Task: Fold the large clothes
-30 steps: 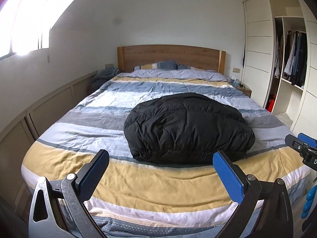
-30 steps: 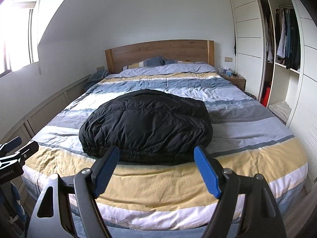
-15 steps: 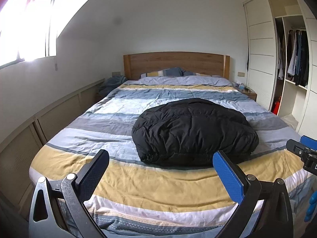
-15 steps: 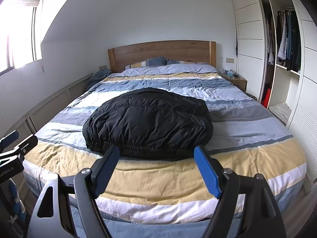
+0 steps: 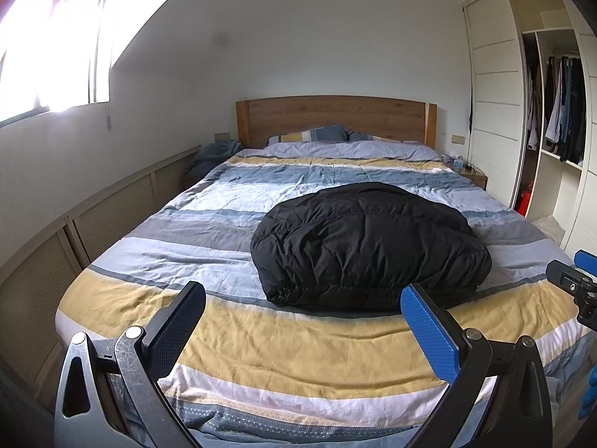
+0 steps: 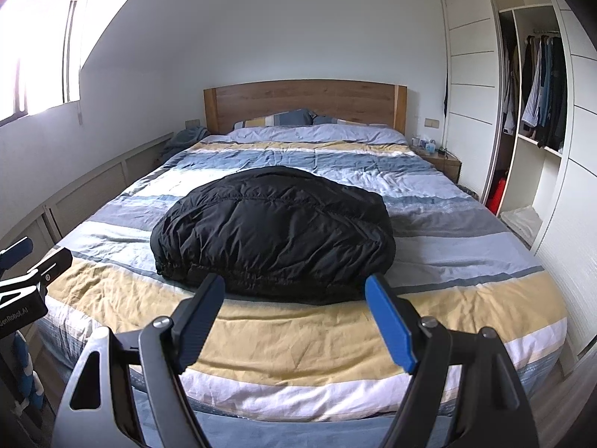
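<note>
We are holding the left gripper point(image 5: 302, 315) and the right gripper point(image 6: 294, 304) above the foot of the bed point(image 5: 283, 358), both with jaws wide and gripping nothing. The black puffy jacket point(image 5: 367, 246) is lying bundled on the bed's middle, apart from both grippers.

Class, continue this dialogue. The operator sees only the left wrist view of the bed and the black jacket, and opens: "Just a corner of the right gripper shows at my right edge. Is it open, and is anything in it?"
Observer: The right gripper is open, and nothing sits between its fingers.
Operator: How does it stand to the black jacket?
Observer: In the right wrist view its fingertips frame the near hem of the black jacket. They look short of it and are not gripping it, and the yellow stripe of the duvet shows between them.
</note>
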Motion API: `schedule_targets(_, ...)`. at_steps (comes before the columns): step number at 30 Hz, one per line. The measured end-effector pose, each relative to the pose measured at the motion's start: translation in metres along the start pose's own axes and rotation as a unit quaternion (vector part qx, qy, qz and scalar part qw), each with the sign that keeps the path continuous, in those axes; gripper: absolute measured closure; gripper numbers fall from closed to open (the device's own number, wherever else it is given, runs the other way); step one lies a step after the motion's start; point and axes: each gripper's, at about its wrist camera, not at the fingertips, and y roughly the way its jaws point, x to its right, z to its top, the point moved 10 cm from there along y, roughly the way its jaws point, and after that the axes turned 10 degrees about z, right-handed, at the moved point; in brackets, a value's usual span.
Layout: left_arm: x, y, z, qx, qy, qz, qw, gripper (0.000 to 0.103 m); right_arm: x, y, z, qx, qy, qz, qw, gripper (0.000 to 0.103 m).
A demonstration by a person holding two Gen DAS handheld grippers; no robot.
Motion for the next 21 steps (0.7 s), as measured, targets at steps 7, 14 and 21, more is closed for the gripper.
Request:
schedule_targets(7, 0.008, 0.002, -0.001, -0.004, 0.005, 0.002, 1.0, 0.0, 0.007, 0.001, -0.001, 0.001, 0.003, -0.004, 1.0, 0.026)
schedule_targets(14, 0.018, 0.002, -0.003, -0.008, 0.012, 0.0, 0.9999, 0.0, 0.01, 0.001, -0.002, 0.002, 0.001, -0.007, 1.0, 0.026)
schedule_targets(21, 0.022, 0.003, -0.003, -0.009, 0.014, 0.003, 0.9999, 0.0, 0.015, 0.006, -0.006, -0.003, 0.011, -0.002, 1.0, 0.026)
